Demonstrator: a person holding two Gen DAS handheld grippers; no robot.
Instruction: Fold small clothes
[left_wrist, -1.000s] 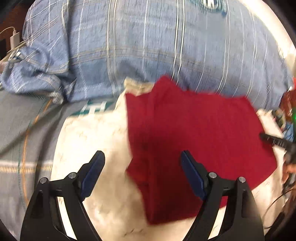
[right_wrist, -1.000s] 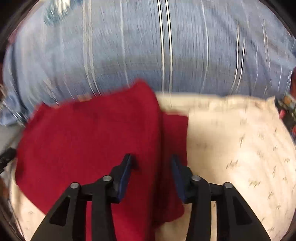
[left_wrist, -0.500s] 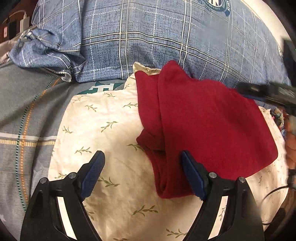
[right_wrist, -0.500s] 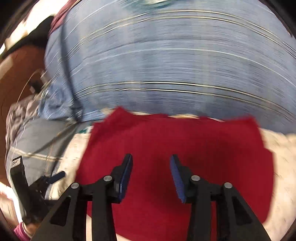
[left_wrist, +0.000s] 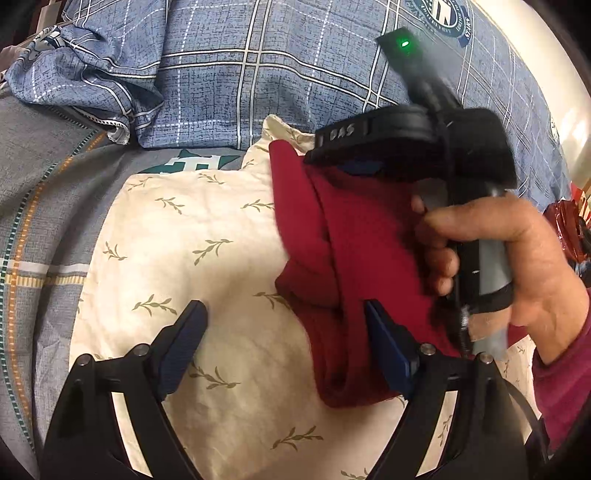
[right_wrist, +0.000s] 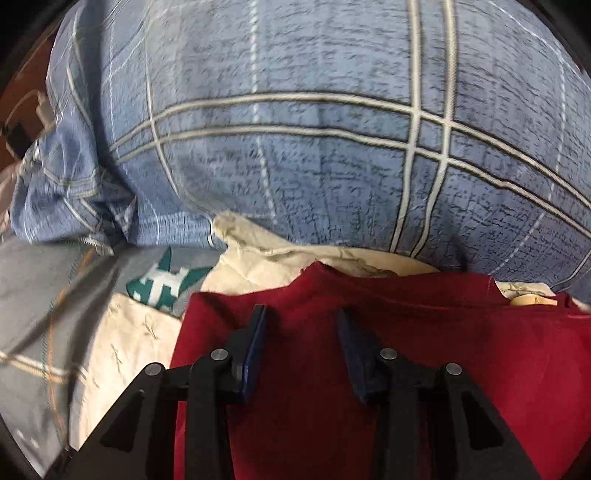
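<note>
- Since the earlier frame the right gripper (left_wrist: 360, 166) has swept from the right edge to upper centre of the left wrist view, over the red cloth (left_wrist: 354, 266).
- Cloth lies half-folded on the cream pillow (left_wrist: 207, 266), long axis running top to bottom.
- Right gripper (right_wrist: 301, 350) is nearer; jaws part open and apparently empty, above the cloth's top-left corner, though blur hampers this.
- Left gripper (left_wrist: 284, 328) wide open, empty, pitched down, its right pad at the cloth's lower fold.

black tongs (left_wrist: 284, 339), blue pads (left_wrist: 388, 343); maroon sleeve (left_wrist: 561, 387)
</note>
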